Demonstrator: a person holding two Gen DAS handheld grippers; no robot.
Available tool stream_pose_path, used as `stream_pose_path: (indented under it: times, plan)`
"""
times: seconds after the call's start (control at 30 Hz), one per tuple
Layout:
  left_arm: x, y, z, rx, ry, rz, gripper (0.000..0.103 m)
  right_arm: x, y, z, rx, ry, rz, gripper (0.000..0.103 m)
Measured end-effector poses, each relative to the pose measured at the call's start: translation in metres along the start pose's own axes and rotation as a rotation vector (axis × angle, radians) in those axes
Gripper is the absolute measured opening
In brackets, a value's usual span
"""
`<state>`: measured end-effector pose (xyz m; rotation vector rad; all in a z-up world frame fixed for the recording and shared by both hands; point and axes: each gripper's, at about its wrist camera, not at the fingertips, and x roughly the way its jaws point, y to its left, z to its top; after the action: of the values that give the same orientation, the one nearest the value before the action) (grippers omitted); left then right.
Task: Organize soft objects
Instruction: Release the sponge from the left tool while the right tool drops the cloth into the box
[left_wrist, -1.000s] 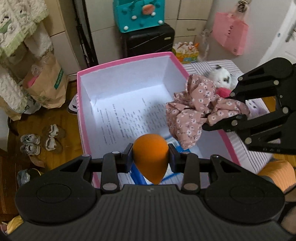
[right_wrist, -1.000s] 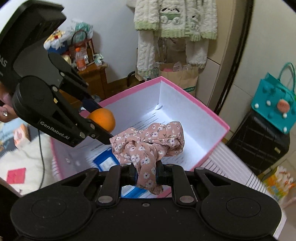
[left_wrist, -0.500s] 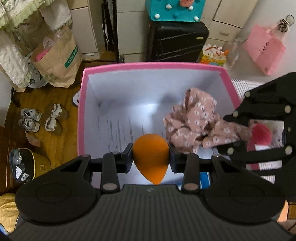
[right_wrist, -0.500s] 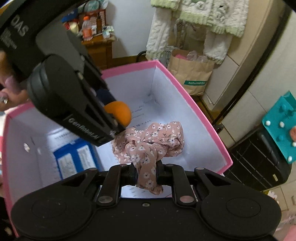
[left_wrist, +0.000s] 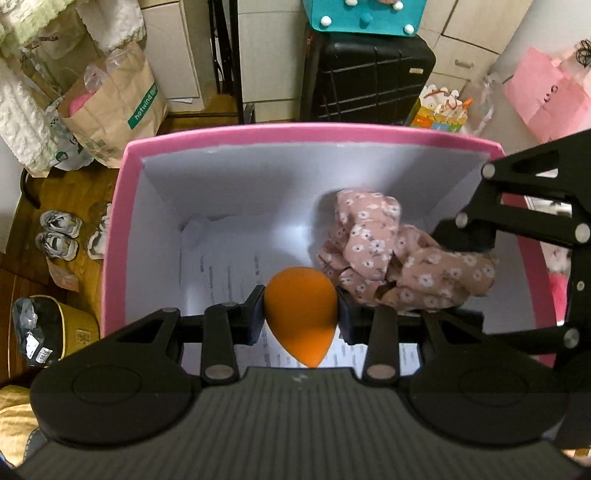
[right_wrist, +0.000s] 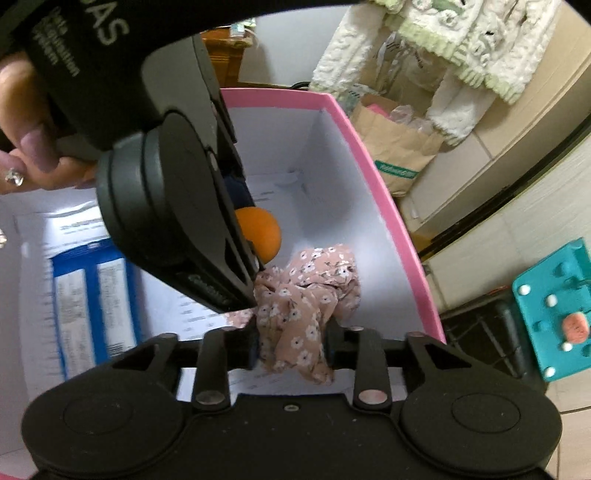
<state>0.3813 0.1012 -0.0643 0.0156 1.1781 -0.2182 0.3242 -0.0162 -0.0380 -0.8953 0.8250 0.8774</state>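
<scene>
The pink box (left_wrist: 114, 236) is positioned below both tools as the receptacle. The floral scrunchie (right_wrist: 306, 306) is clamped in the right gripper (right_wrist: 291, 349) inside its walls. The orange makeup sponge (left_wrist: 301, 306), pinched by the left gripper (left_wrist: 301, 319), is suspended alongside, presumably for release.

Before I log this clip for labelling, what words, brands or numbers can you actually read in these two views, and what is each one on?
"hotwind": green label on the brown paper bag.
"DAS": white letters, seen upside down and cut off at the frame edge, on the left gripper body.
"GenR...": embossed on that gripper's side, only partly legible.
Printed sheets lining the pink box: too small to read.
Blue-bordered leaflet: blurred, unreadable.
</scene>
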Motion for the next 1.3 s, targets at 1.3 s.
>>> stream_pose_path:
  times: [1.3]
  plan:
    - [-0.131,-0.042,-0.078,0.131,-0.111,0.034,0.057,-0.162,0.054,-0.083,0.397,-0.27,0.115,0.056]
